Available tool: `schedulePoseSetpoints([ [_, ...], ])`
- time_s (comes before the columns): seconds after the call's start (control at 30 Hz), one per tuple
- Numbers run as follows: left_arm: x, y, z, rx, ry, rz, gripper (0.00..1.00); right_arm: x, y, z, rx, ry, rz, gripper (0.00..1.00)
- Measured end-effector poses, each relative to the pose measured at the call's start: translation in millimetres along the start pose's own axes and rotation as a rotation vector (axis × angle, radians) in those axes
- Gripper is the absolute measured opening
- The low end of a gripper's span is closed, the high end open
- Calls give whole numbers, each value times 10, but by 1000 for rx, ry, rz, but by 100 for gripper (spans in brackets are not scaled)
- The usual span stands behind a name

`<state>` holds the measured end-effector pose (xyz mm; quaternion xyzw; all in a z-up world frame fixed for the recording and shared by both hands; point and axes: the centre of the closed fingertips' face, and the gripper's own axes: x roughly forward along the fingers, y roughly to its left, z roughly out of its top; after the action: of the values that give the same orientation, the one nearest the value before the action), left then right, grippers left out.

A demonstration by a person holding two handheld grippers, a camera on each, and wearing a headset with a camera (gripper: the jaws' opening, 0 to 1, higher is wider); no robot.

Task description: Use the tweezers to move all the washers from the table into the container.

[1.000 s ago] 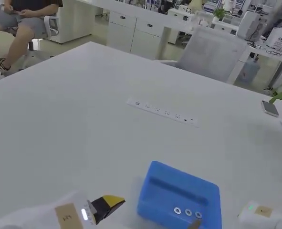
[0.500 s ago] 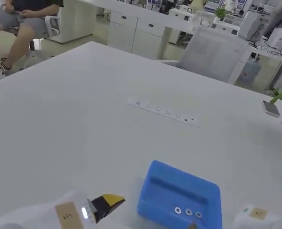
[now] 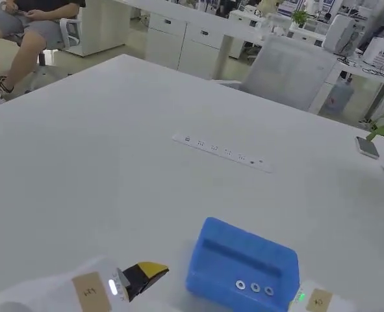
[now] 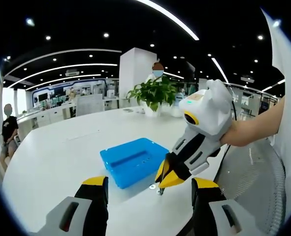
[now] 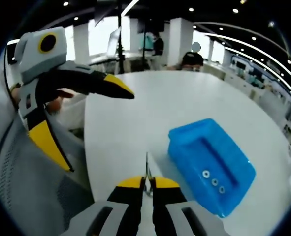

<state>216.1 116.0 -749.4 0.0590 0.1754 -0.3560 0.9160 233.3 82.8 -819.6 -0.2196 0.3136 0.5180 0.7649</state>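
At the near edge of a broad white counter (image 3: 114,162), low in the head view, a shallow blue plastic container (image 3: 212,276) already holds three small silver ring washers (image 3: 255,287), lined up along its floor. The right tongs (image 5: 147,183), at the bottom of the right gripper view, are pressed together on a pair of slim metal tweezers (image 5: 146,169), whose tips point up the frame just left of the container. The left tongs (image 3: 147,272), lower left in the head view, stand spread and carry nothing. In the left gripper view a ring-like speck sits at the tweezers' tip, lower centre. Whether it is a fourth washer, lifted or lying on the counter, cannot be told. The job looks well advanced: three in, perhaps one left to bring over.
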Motion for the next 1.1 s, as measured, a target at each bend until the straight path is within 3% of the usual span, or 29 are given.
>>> schedulePoseSetpoints([
  [0.43, 2, -9, 7, 1, 0, -6, 69, 4, -38, 11, 65, -27, -8, 3],
  [1.1, 2, -28, 18, 1, -2, -11, 68, -10, -31, -15, 63, -22, -17, 3],
])
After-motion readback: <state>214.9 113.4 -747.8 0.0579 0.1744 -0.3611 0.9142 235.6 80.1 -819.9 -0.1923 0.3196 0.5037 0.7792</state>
